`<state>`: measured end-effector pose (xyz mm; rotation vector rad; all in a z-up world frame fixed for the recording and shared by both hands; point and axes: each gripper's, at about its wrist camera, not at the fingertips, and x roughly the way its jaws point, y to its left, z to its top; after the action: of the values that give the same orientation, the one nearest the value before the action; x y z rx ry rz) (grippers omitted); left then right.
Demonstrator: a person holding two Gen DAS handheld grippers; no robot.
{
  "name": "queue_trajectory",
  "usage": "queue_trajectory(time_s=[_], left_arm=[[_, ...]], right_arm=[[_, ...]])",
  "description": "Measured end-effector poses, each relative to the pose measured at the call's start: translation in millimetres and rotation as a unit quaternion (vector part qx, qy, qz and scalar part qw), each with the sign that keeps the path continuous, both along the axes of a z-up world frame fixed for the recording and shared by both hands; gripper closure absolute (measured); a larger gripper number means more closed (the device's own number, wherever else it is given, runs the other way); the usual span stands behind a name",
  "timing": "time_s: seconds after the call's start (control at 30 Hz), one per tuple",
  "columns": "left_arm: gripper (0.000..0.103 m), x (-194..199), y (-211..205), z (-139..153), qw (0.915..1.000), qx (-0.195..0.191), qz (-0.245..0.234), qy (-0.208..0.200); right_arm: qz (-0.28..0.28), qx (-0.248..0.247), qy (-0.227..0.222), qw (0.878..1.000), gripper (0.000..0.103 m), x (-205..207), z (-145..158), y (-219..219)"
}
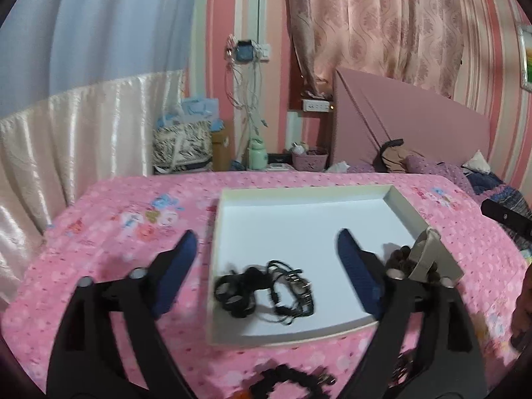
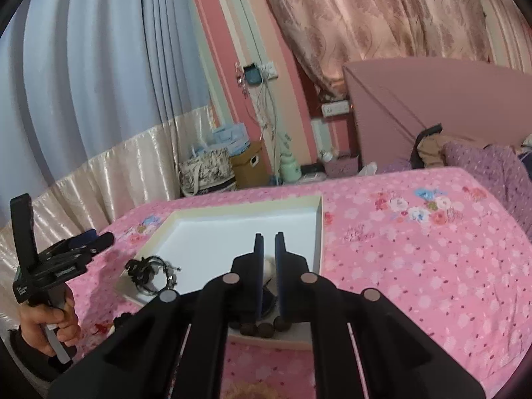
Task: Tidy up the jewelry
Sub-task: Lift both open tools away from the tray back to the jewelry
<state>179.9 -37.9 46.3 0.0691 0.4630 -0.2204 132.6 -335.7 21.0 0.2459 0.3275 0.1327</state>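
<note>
Beaded jewelry (image 1: 292, 379) lies on the pink bedspread (image 1: 109, 259) just before the white tray (image 1: 395, 196); black bracelets (image 1: 262, 287) rest inside it — left gripper (image 1: 266, 259) released above them, right gripper (image 2: 268, 242) clenched over the tray, nothing visibly pinched.

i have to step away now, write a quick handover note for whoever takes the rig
Left tool: open, nothing between its pads, above the near left part of the white tray.
Right tool: shut, over the tray's near right side; whether it grips anything cannot be told.
Done: a tangle of black cord jewelry lies in the tray.
A brown bead bracelet sits at the tray's near edge, under the right tool.
Left: a dark beaded bracelet lies on the pink bedspread in front of the tray.
</note>
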Motion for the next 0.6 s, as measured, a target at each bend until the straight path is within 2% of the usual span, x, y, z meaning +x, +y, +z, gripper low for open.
queue_trajectory(time_s=[0.13,0.17,0.2,0.23,0.27,0.4,0.5,0.6], left_arm=[[0.011,-15,26,-7,1.0000,0.009,0.004,-0.001],[0.011,-17,35,-11,1.0000,0.007,0.003,0.004],[0.011,-17,42,-14,0.9999,0.006,0.005,0.011],[0.011,-17,49,-16,0.9998,0.003,0.007,0.016],[0.011,-17,56,-19,0.9997,-0.004,0.010,0.023],[0.008,-29,74,-33,0.9987,-0.005,0.039,0.032],[0.008,-58,77,-38,0.9990,-0.009,0.027,0.036],[0.006,-79,71,-43,0.9990,-0.003,0.018,0.040]], right_arm=[[-0.006,0.007,0.009,1.000,0.095,-2,-2,-12],[-0.012,0.009,0.007,1.000,0.089,-3,-1,-14],[-0.015,0.011,0.006,1.000,0.067,-5,-2,-17],[-0.016,0.014,0.006,1.000,0.057,-6,-1,-17],[-0.014,0.013,0.003,1.000,0.054,-7,0,-17],[-0.009,0.001,0.005,1.000,0.054,-22,-1,-6],[0.021,-0.024,0.007,0.999,0.054,-50,-9,12],[0.041,-0.056,0.026,0.997,0.057,-80,-31,33]])
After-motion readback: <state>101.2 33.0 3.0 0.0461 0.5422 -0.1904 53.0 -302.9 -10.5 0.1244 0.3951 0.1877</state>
